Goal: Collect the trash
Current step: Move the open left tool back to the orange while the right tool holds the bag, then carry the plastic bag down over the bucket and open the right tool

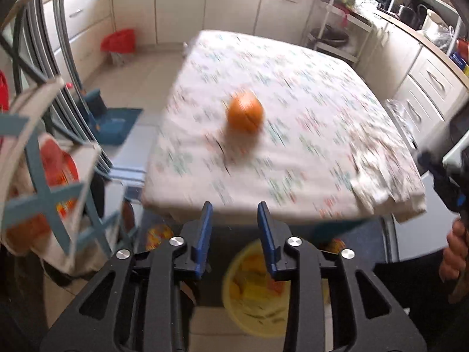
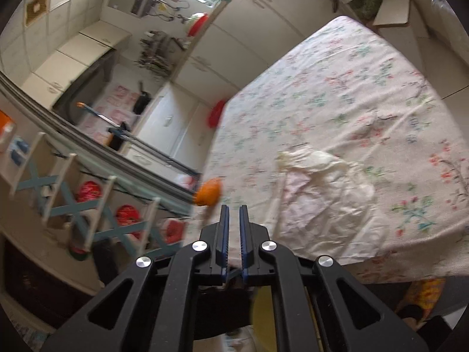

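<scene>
Near first: my left gripper [image 1: 234, 208] has its jaws apart with nothing between them, and it hangs over a yellow bin [image 1: 255, 287] that sits on the floor below the table edge, scraps already inside. My right gripper [image 2: 232, 209] has its jaws almost together with only a thin slit between the pads; I see nothing pinched there. Next out, on the table [image 1: 293, 88]: a crumpled sheet of pale paper [image 2: 319, 193] lies near the front edge, just ahead and to the right of my right gripper; that looks like the trash still to collect. The left view shows the same paper at the table's right corner, overhanging a bit. Further in sits an orange ball [image 1: 244, 113], mid-table in the left view, at the left edge in the right view; too blurred to say if it's fruit or trash. My read on the next step: open the right jaws wide, come down on a raised fold of the paper, not the cloth underneath, close firmly, lift clear before swinging to the bin. Risk: snagging the tablecloth along with the paper.
</scene>
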`<state>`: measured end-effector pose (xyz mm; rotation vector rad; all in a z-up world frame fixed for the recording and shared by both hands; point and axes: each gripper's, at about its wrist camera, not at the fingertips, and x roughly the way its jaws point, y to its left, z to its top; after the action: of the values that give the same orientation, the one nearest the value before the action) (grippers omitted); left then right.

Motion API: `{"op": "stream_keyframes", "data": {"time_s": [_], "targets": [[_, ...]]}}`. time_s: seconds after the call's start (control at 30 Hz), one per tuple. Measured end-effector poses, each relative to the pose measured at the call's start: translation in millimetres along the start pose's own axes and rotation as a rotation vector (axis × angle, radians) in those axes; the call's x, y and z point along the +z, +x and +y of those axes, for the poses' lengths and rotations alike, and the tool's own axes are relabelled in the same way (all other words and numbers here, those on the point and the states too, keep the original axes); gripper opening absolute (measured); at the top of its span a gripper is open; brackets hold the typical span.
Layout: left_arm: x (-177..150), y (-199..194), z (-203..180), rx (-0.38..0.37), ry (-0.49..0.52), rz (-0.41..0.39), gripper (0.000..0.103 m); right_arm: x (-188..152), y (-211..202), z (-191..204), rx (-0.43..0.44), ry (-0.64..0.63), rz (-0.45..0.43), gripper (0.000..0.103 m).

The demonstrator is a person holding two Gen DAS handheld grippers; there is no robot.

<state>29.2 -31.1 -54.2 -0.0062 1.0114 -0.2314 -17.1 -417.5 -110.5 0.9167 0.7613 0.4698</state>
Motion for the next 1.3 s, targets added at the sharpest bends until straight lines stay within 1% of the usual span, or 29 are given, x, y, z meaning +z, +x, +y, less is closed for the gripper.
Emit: {"op": "stream_keyframes", "data": {"time_s": [0.07, 0.1, 0.13, 0.17, 0.23, 0.27, 0.3, 0.37, 0.4, 0.43, 0.47, 0.5, 0.57, 0.67, 0.73, 0.77, 0.8, 0.83, 0.87, 0.9, 0.93, 0.97, 1.0, 1.03, 1.07, 1.1, 1.13, 1.3], "targets": [[14.5, 6.3, 6.4, -0.012, -0.018, -0.003, 0.034, 1.7, 2.1, 7.2, -0.093, -0.057, -0.005, 0.05], [23.5, 10.6, 9.1, -0.031, -0.033, -0.003, 0.035, 2.8, 4.1, 12.3, -0.151, -0.088, -0.008, 0.082], [31.5, 13.8, 10.3, -0.05, -0.046, -0.006, 0.037, 4.1, 6.0, 18.2, -0.229, -0.131, -0.018, 0.085], [37.3, 14.9, 8.7, -0.059, -0.052, -0.008, 0.04, 5.6, 10.9, 27.9, -0.328, -0.218, -0.025, 0.085], [50.5, 22.2, 8.2, -0.071, -0.063, -0.016, 0.042, 7.0, 21.0, 32.7, -0.424, -0.287, -0.016, 0.085], [53.6, 26.6, 5.0, -0.076, -0.069, -0.017, 0.043, 8.6, 31.1, 29.6, -0.462, -0.295, 0.015, 0.085], [54.7, 30.4, 5.1, -0.08, -0.078, -0.018, 0.043, 9.7, 39.5, 23.0, -0.474, -0.277, 0.05, 0.085], [61.1, 37.7, 5.7, -0.089, -0.101, -0.017, 0.043, 10.0, 49.4, 6.9, -0.465, -0.224, 0.093, 0.069], [63.6, 40.3, 7.1, -0.097, -0.113, -0.017, 0.044, 9.7, 50.6, 1.4, -0.457, -0.219, 0.091, 0.048], [66.3, 42.1, 8.0, -0.103, -0.129, -0.017, 0.045, 10.4, 51.0, 1.3, -0.437, -0.223, 0.1, 0.007], [66.4, 42.2, 7.7, -0.106, -0.138, -0.018, 0.046, 10.7, 52.6, 0.7, -0.402, -0.21, 0.121, 0.0], [66.9, 42.5, 7.3, -0.109, -0.143, -0.018, 0.046, 10.3, 53.8, 3.1, -0.374, -0.205, 0.129, 0.0], [67.2, 42.8, 6.0, -0.113, -0.142, -0.018, 0.047, 8.3, 51.2, 14.9, -0.379, -0.259, 0.117, 0.0], [65.9, 40.2, 6.7, -0.119, -0.145, -0.021, 0.049, 5.5, 43.7, 37.1, -0.336, -0.3, 0.09, 0.0], [64.4, 38.7, 10.9, -0.132, -0.164, -0.019, 0.049, 8.7, 40.1, 45.2, -0.294, -0.305, 0.083, 0.0], [62.8, 37.4, 13.7, -0.141, -0.18, -0.019, 0.049, 12.3, 41.8, 51.4, -0.287, -0.319, 0.082, 0.001], [61.5, 36.4, 16.6, -0.149, -0.196, -0.02, 0.049, 14.3, 45.8, 58.3, -0.3, -0.337, 0.084, 0.008], [60.6, 35.5, 19.3, -0.153, -0.209, -0.022, 0.049, 17.7, 55.5, 65.8, -0.325, -0.364, 0.111, 0.062], [59.5, 34.7, 20.6, -0.154, -0.214, -0.025, 0.05, 21.8, 65.1, 70.5, -0.353, -0.382, 0.132, 0.089], [58.7, 33.8, 21.4, -0.154, -0.216, -0.028, 0.05, 24.6, 72.8, 74.4, -0.394, -0.415, 0.129, 0.095], [58.3, 33.3, 21.7, -0.154, -0.214, -0.03, 0.05, 25.8, 78.2, 78.6, -0.404, -0.449, 0.126, 0.092], [57.7, 32.7, 22.0, -0.153, -0.213, -0.031, 0.05, 27.9, 89.8, 78.8, -0.408, -0.478, 0.157, 0.087], [57.6, 32.3, 22.7, -0.152, -0.214, -0.034, 0.05, 28.2, 94.4, 77.3, -0.395, -0.473, 0.181, 0.067], [57.9, 32.1, 23.2, -0.152, -0.217, -0.035, 0.05, 29.9, 101.0, 74.8, -0.374, -0.463, 0.217, 0.041], [58.6, 32.4, 24.6, -0.153, -0.222, -0.036, 0.05, 28.1, 109.9, 71.5, -0.367, -0.462, 0.256, 0.027], [59.5, 33.1, 25.8, -0.155, -0.229, -0.036, 0.05, 24.6, 114.7, 71.3, -0.362, -0.477, 0.276, 0.013], [60.4, 33.7, 26.8, -0.156, -0.235, -0.037, 0.05, 21.6, 113.9, 73.6, -0.357, -0.49, 0.278, 0.006], [62.8, 34.6, 27.6, -0.164, -0.244, -0.039, 0.05, 5.8, 92.3, 107.7, -0.277, -0.556, 0.248, 0.005]]}}
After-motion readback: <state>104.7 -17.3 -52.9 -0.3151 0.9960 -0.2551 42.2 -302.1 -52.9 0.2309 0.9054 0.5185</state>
